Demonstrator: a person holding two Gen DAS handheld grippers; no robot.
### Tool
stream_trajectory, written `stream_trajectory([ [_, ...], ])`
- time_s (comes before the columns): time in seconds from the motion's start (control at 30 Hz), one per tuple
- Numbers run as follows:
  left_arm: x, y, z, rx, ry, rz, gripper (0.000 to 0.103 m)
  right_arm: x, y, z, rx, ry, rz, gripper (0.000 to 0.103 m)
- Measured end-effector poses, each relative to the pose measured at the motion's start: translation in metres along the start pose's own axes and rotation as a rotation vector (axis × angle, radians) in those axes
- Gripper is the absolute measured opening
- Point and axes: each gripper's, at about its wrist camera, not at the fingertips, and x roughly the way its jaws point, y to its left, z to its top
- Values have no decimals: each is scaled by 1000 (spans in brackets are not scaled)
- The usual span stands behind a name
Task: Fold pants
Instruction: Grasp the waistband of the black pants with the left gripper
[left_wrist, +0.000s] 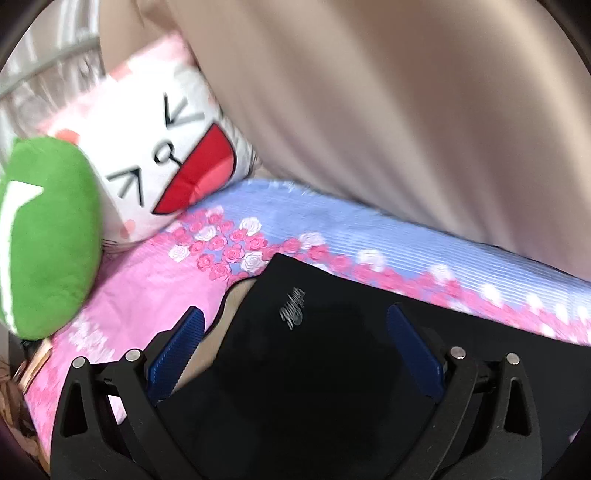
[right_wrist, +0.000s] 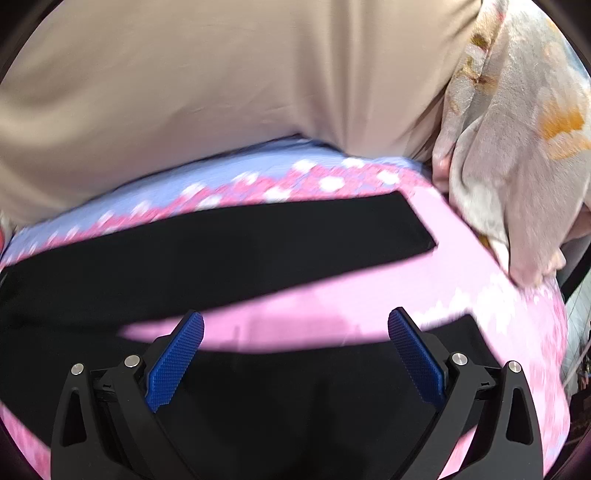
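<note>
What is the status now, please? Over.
Left gripper open over waistband. Right gripper open, empty. Black pants flat on bedsheet, legs apart, unfolded. Nothing in the way.

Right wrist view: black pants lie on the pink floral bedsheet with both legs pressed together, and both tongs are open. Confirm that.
Not quite. In the right wrist view the black pants lie with legs spread apart, pink floral bedsheet showing between them. The rest holds: right tongs and left tongs are open.
</note>
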Motion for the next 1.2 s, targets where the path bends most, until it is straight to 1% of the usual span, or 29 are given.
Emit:
stream_trajectory([
  [0.1, 58, 7, 17, -25, 99, 30, 97, 35, -20, 26, 53, 8, -41, 98],
  [0.13, 75, 10, 21, -43, 129, 26, 97, 45, -27, 34, 71, 13, -51, 98],
  [0.2, 103, 14, 23, -74, 205, -15, 96, 64, -41, 47, 114, 31, -75, 98],
  [0.23, 112, 14, 24, -81, 225, -28, 96, 72, -45, 52, 130, 40, -75, 98],
  [0.27, 118, 12, 25, -77, 223, -30, 96, 79, -51, 56, 144, 46, -75, 98],
  [0.33, 123, 6, 25, -49, 224, -46, 89, 92, -58, 65, 151, 54, -77, 98],
  [0.37, 128, 3, 25, -35, 231, -32, 86, 97, -60, 67, 149, 57, -81, 98],
  [0.4, 133, 2, 27, -27, 234, -18, 70, 103, -62, 71, 146, 58, -92, 98],
  [0.43, 136, 0, 28, -23, 234, -23, 33, 108, -64, 73, 147, 58, -105, 98],
  [0.47, 142, 0, 30, -14, 238, -8, 20, 112, -66, 76, 152, 58, -124, 98],
  [0.5, 145, 0, 34, -22, 224, 3, 2, 116, -69, 78, 157, 23, -148, 98],
  [0.53, 149, 2, 39, -37, 215, -12, 0, 118, -71, 79, 165, 24, -151, 98],
  [0.6, 155, 6, 50, -59, 210, 8, 0, 119, -71, 82, 168, 17, -150, 98],
  [0.63, 158, 7, 55, -67, 216, 1, 0, 119, -71, 83, 161, 12, -155, 98],
  [0.67, 157, 9, 59, -74, 207, 11, 0, 119, -71, 86, 147, 6, -159, 98],
  [0.7, 155, 12, 61, -73, 200, 3, 0, 118, -71, 88, 124, -3, -166, 98],
  [0.77, 145, 19, 59, -62, 218, -92, 5, 115, -72, 93, 73, -16, -188, 98],
  [0.8, 140, 21, 56, -50, 234, -116, 11, 113, -74, 96, 36, -20, -187, 98],
  [0.83, 135, 20, 51, -32, 245, -120, 38, 112, -75, 98, 10, -24, -181, 98],
  [0.87, 129, 20, 46, 1, 253, -117, 59, 112, -78, 100, -16, -25, -166, 98],
  [0.9, 127, 21, 42, 24, 248, -114, 92, 115, -81, 103, -48, -9, -130, 98],
  [0.93, 125, 20, 40, 47, 236, -111, 95, 118, -84, 105, -67, 11, -102, 98],
  [0.97, 125, 19, 37, 80, 236, -99, 95, 123, -89, 108, -90, 36, -74, 98],
  [1.03, 130, 15, 35, 119, 253, -126, 95, 133, -94, 113, -124, 76, -43, 98],
  [1.07, 135, 14, 36, 142, 276, -149, 95, 139, -97, 115, -139, 91, -44, 98],
  [1.1, 138, 13, 36, 156, 288, -151, 95, 145, -100, 118, -153, 103, -67, 98],
  [1.13, 143, 13, 36, 169, 299, -154, 95, 150, -103, 120, -163, 111, -69, 98],
  [1.17, 153, 13, 37, 178, 312, -158, 95, 155, -105, 121, -170, 120, -59, 98],
  [1.2, 157, 14, 37, 177, 324, -179, 95, 162, -107, 123, -169, 136, -43, 98],
])
